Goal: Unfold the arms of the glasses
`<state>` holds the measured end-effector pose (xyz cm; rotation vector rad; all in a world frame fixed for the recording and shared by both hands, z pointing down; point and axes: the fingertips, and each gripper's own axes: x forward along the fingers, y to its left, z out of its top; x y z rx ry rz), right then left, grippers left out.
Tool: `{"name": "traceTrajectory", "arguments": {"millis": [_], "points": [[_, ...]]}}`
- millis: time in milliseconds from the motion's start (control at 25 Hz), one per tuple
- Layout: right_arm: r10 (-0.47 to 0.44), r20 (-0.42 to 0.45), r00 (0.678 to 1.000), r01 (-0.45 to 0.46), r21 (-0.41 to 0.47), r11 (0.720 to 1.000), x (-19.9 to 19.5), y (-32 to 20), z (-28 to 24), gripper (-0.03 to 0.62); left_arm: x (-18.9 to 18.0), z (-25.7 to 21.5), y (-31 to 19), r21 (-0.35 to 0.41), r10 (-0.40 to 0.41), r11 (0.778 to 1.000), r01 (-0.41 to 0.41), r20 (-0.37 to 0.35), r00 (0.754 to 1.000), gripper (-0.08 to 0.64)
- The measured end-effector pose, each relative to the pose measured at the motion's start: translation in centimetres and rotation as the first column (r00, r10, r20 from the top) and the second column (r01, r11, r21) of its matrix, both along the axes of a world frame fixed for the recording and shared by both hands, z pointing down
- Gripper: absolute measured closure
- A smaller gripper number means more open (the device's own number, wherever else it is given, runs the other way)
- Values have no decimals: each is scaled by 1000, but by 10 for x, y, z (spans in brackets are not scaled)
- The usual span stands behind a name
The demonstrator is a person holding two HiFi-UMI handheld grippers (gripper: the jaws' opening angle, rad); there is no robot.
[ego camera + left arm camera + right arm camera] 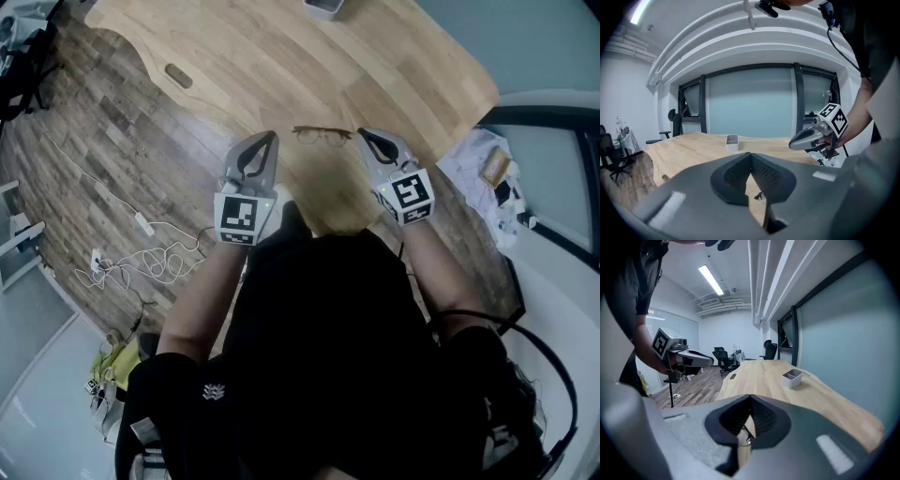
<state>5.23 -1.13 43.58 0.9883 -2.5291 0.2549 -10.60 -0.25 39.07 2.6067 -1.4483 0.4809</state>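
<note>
Thin wire-framed glasses lie on the light wooden table, close to its near edge. My left gripper hovers just left of them and my right gripper just right, both shut with nothing between the jaws. In the left gripper view the shut jaw tips hide most of the glasses; the right gripper shows beyond. In the right gripper view a bit of the glasses peeks below the shut jaws, with the left gripper at left.
A small white tray stands far back on the table, also visible in the gripper views. White cables lie on the wood floor at left. Papers sit off the table's right end. Office chairs stand far back.
</note>
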Motion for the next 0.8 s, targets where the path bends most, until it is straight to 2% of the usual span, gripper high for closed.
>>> {"name": "traceTrajectory", "arguments": {"millis": [360, 480, 560, 640, 800], "points": [[-62, -12, 998, 62, -18, 998, -24, -10, 15, 592, -15, 12, -13, 6, -21, 1000, 21, 8, 1000, 555], [-118, 19, 993, 118, -25, 993, -39, -16, 20, 591, -22, 19, -21, -4, -51, 999, 51, -1, 999, 555], [-178, 22, 984, 179, -28, 983, -51, -18, 24, 591, -22, 24, -24, -14, -55, 998, 55, -3, 998, 555], [-245, -11, 969, 244, -41, 969, -63, -19, 35, 591, -17, 31, -24, -27, -45, 999, 45, 2, 999, 555], [-372, -78, 925, 362, -113, 925, -82, -16, 69, 576, -10, 46, -21, -65, -17, 998, 18, 11, 1000, 555]]}}
